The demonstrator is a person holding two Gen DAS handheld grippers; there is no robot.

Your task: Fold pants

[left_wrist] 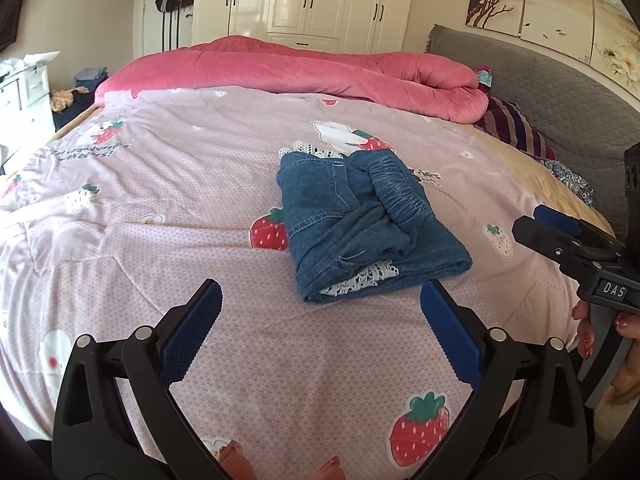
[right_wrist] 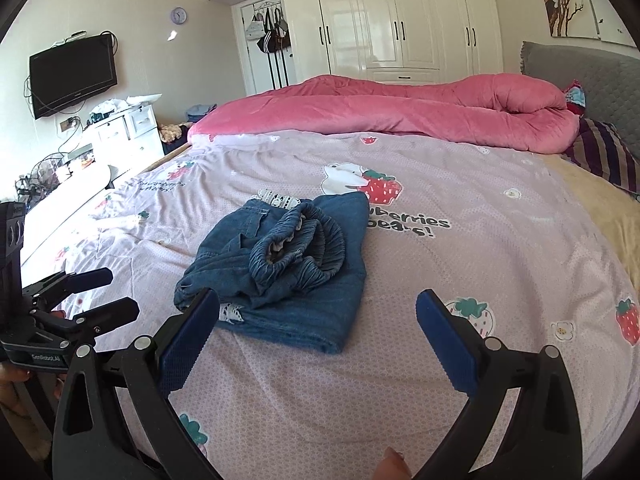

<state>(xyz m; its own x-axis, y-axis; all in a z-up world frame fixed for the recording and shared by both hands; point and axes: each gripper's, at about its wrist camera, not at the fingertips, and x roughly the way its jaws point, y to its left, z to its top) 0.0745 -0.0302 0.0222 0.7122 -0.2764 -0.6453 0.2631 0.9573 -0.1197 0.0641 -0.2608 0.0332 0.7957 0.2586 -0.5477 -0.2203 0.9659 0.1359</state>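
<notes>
The blue denim pants (left_wrist: 360,220) lie folded in a compact bundle on the pink strawberry-print bedcover (left_wrist: 160,200), elastic waistband on top and white lace trim showing at the edges. They also show in the right wrist view (right_wrist: 288,272). My left gripper (left_wrist: 320,332) is open and empty, just short of the bundle's near edge. My right gripper (right_wrist: 318,332) is open and empty, its left finger (right_wrist: 188,336) overlapping the bundle's near left corner in view. Each gripper shows in the other's view: the right one (left_wrist: 560,232), the left one (right_wrist: 96,296).
A rolled pink quilt (left_wrist: 300,68) lies across the far side of the bed. A grey headboard (left_wrist: 560,92) and a striped pillow (left_wrist: 516,128) are at the right. White wardrobes (right_wrist: 400,20), a dresser (right_wrist: 124,136) and a wall TV (right_wrist: 72,72) stand beyond.
</notes>
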